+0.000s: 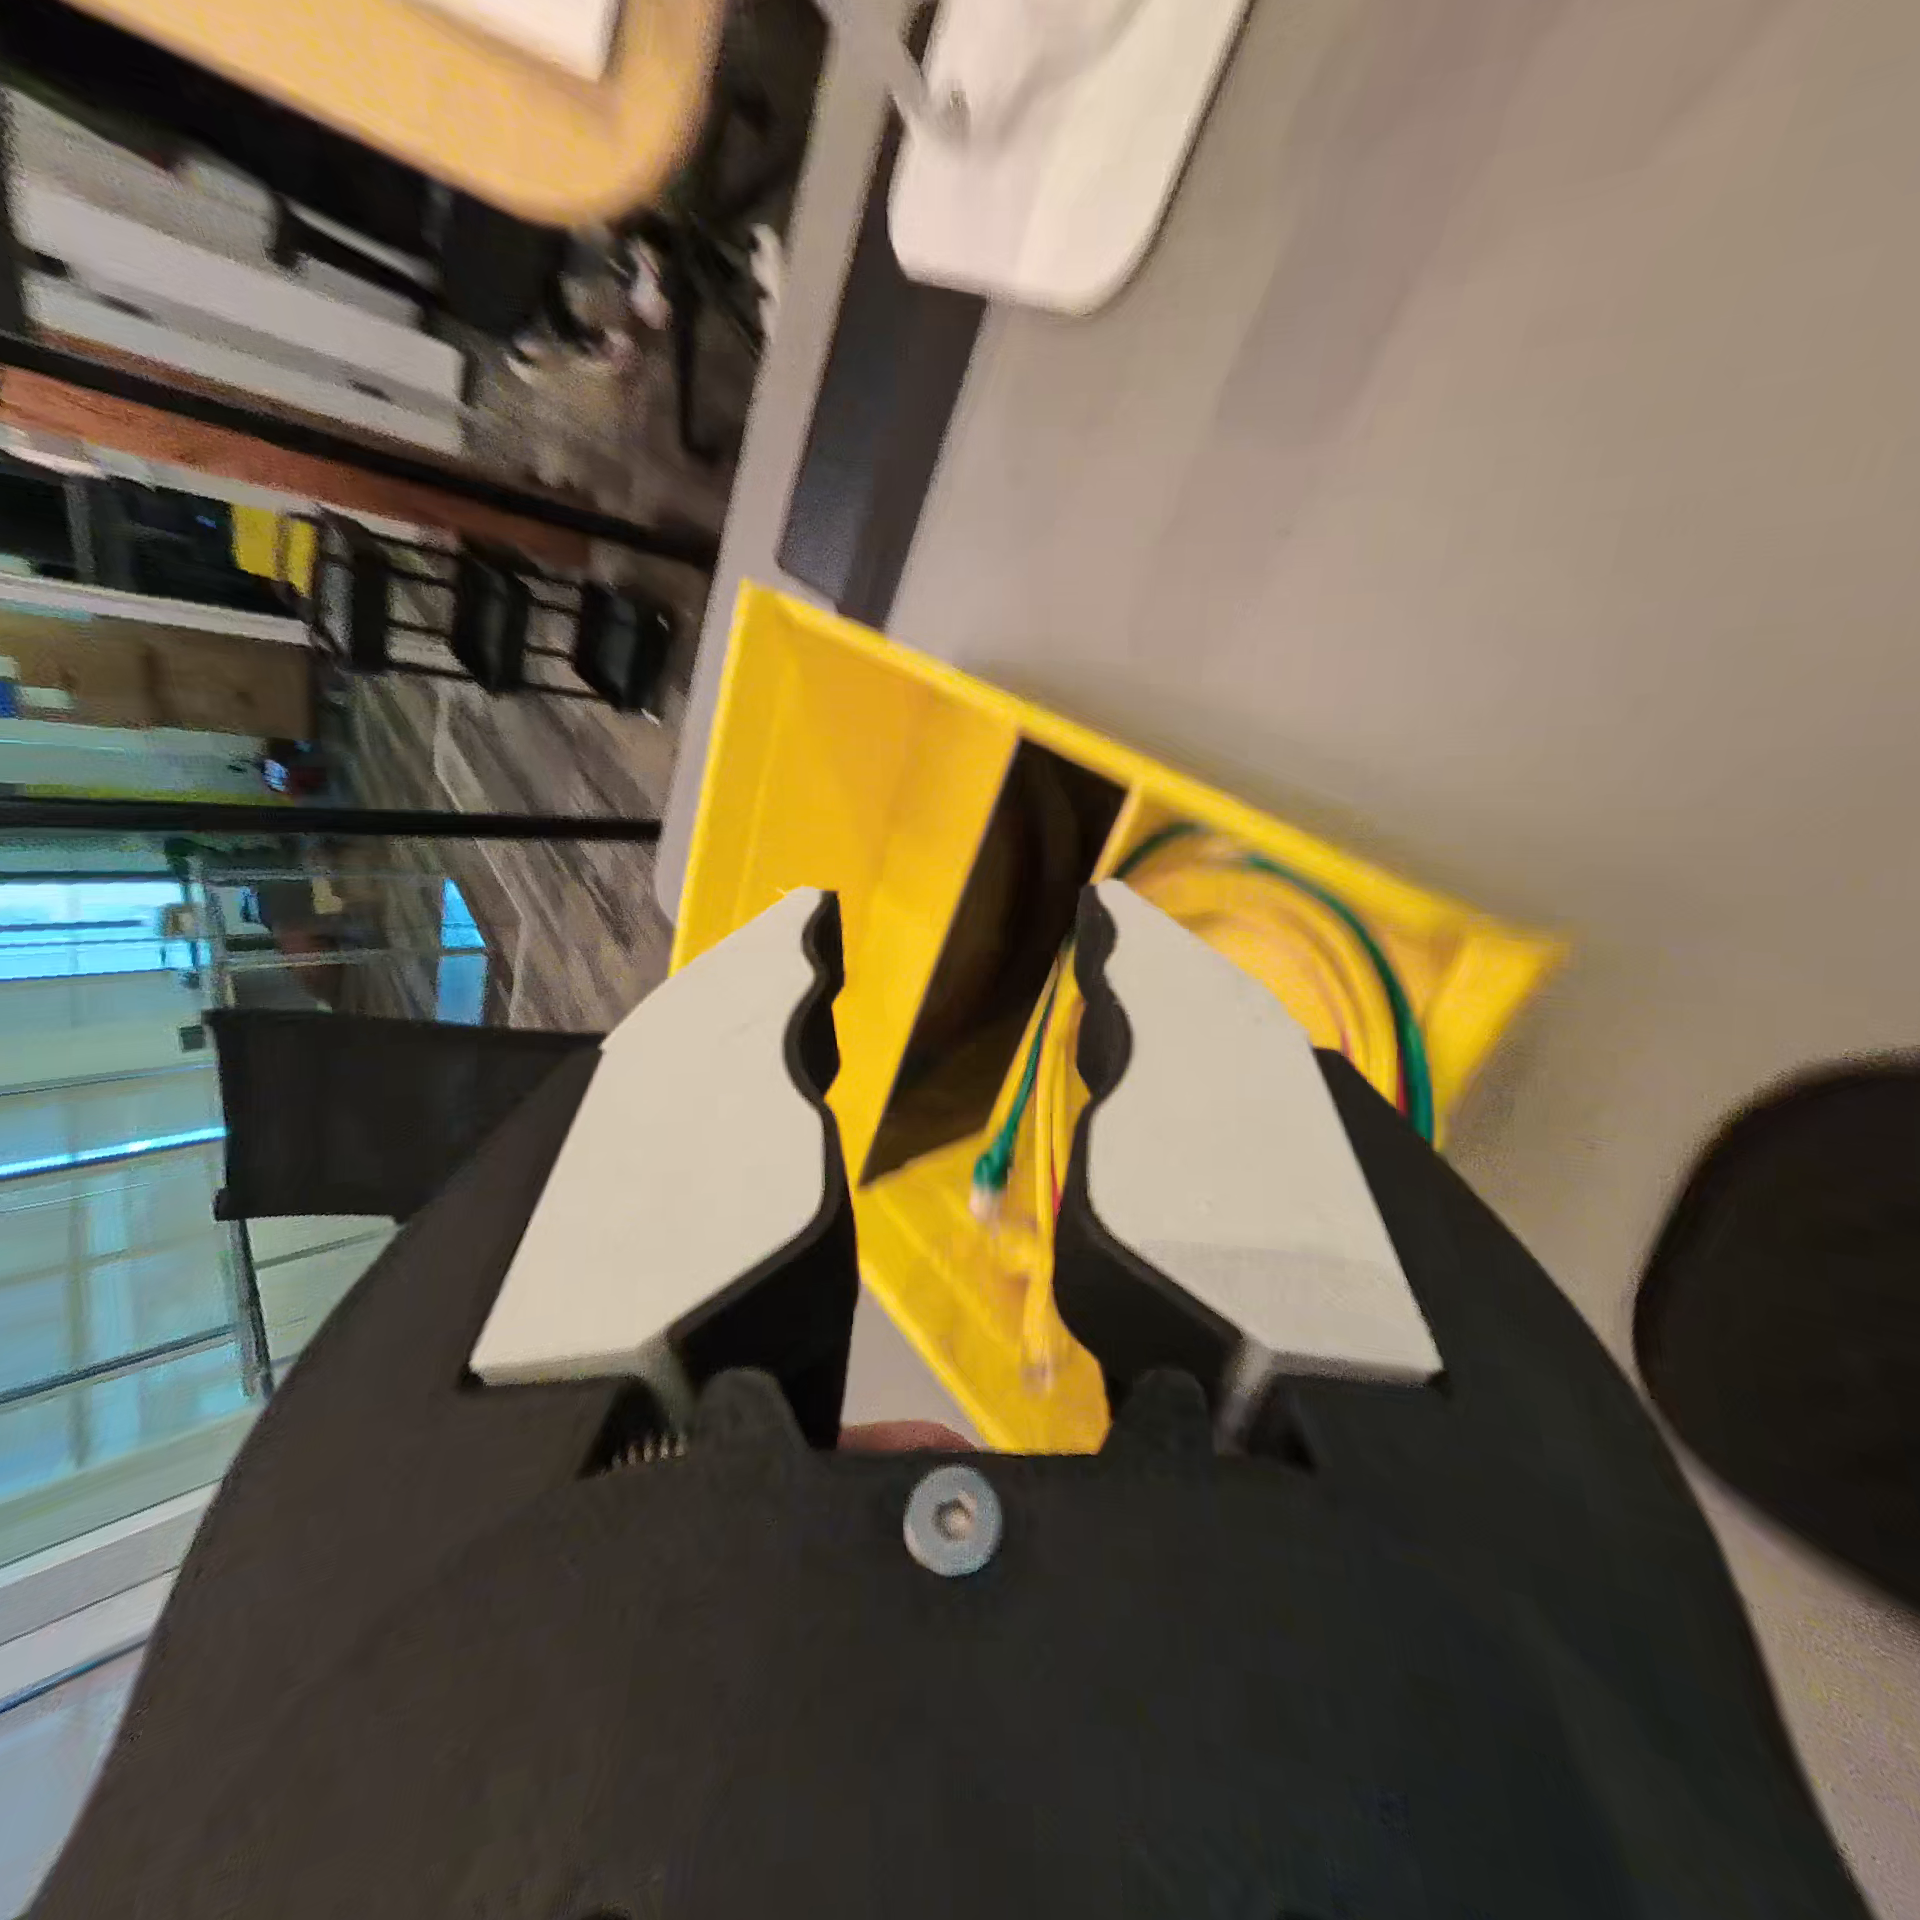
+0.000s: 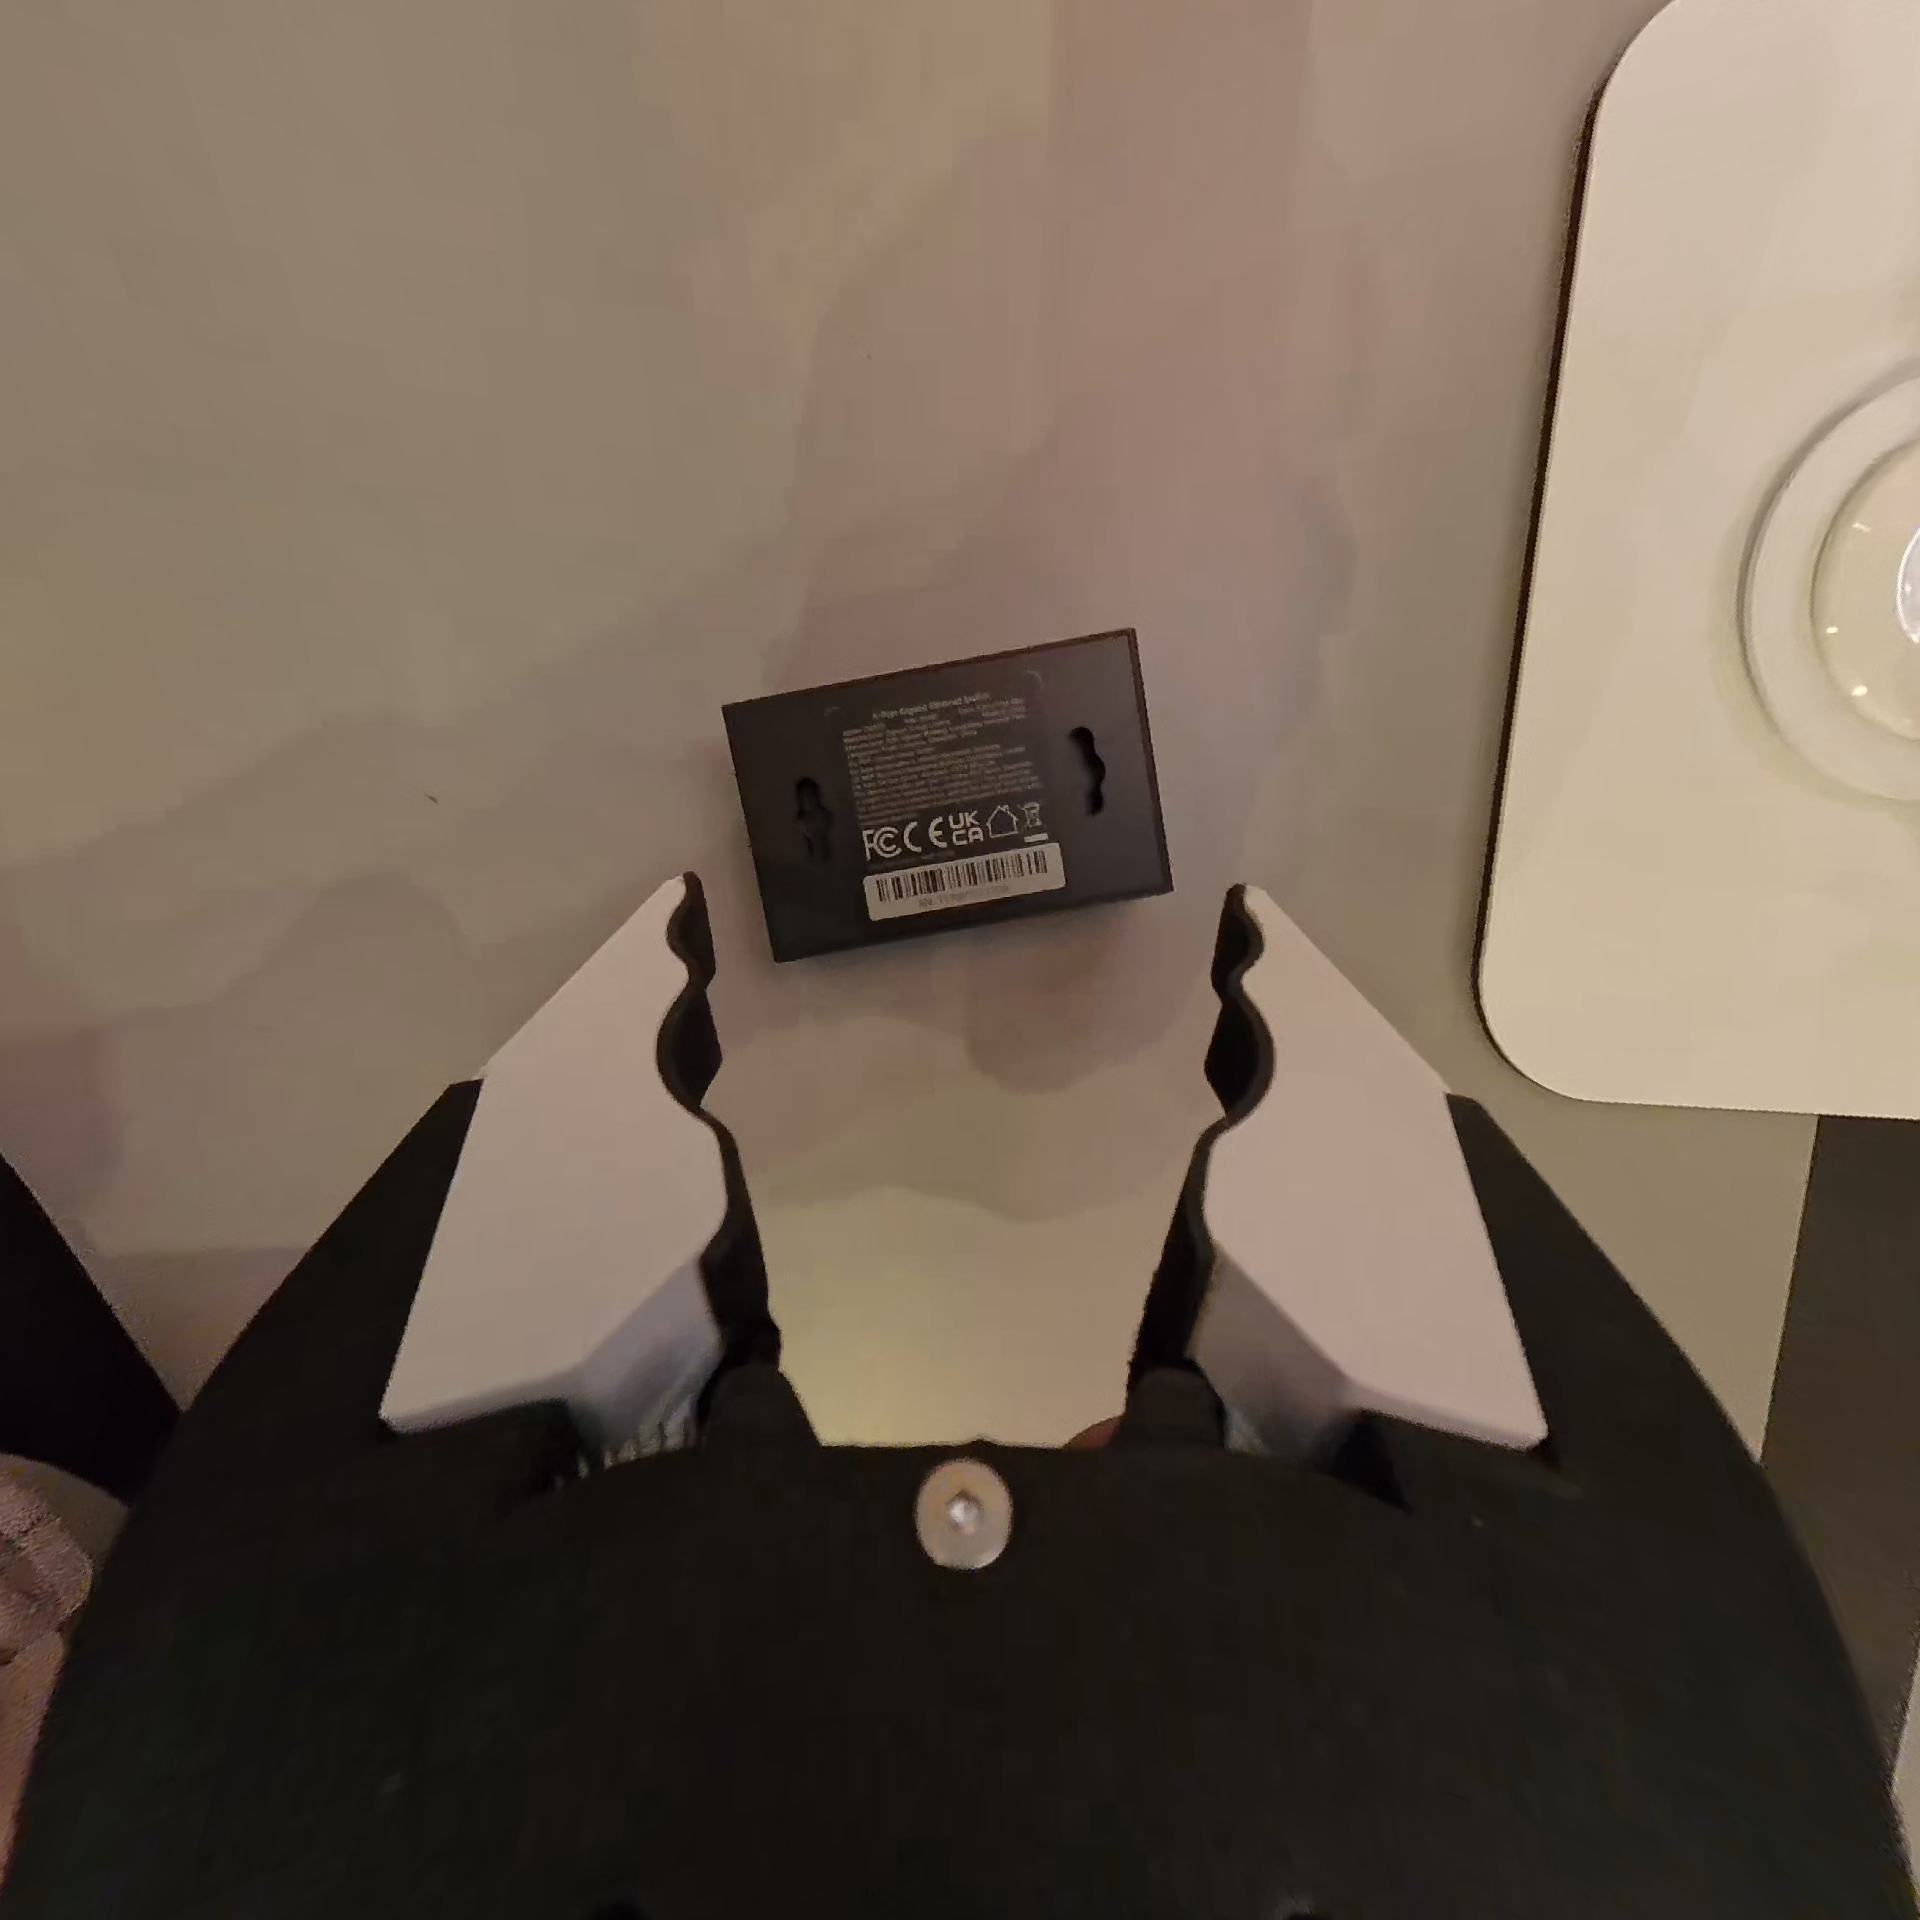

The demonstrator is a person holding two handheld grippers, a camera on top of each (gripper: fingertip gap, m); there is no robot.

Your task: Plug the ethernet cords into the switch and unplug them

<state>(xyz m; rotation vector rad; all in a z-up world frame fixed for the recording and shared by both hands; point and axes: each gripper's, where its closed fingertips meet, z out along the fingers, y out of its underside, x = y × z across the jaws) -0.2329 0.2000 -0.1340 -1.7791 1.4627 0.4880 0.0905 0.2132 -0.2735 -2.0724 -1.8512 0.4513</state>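
Pale grey tabletop (image 2: 416, 416) fills most of both views. In the left wrist view, which is rolled on its side and blurred, a room with shelving, wood-toned floor and glass panels is seen at the far left, and the table edge runs up the middle. The left gripper (image 1: 956, 945) is held above a yellow bin (image 1: 831, 769) that sits on the table near that edge. Its jaws are parted by a moderate gap and nothing is held between them. A black divider (image 1: 997, 956) is seen to split the bin; in the compartment to its right a coil of yellow ethernet cords (image 1: 1278, 935) lies with a green cord (image 1: 1351, 935) looped among them, and a green cord end with a clear plug (image 1: 987, 1184) is seen between the fingers, untouched. A white board (image 1: 1049, 156) lies farther off on the table, and a dark blurred shape (image 1: 1797, 1320) is cut by the right edge.

In the right wrist view, the right gripper (image 2: 966, 894) is held over the table with its jaws spread wide and empty. The black switch (image 2: 945, 790) lies flat just beyond the fingertips, label side up, with a white barcode sticker (image 2: 964, 880) at its near edge; no cord is seen at it. To the right, the white board (image 2: 1662, 727) with rounded corners is seen, bearing a round clear dome (image 2: 1860, 623).
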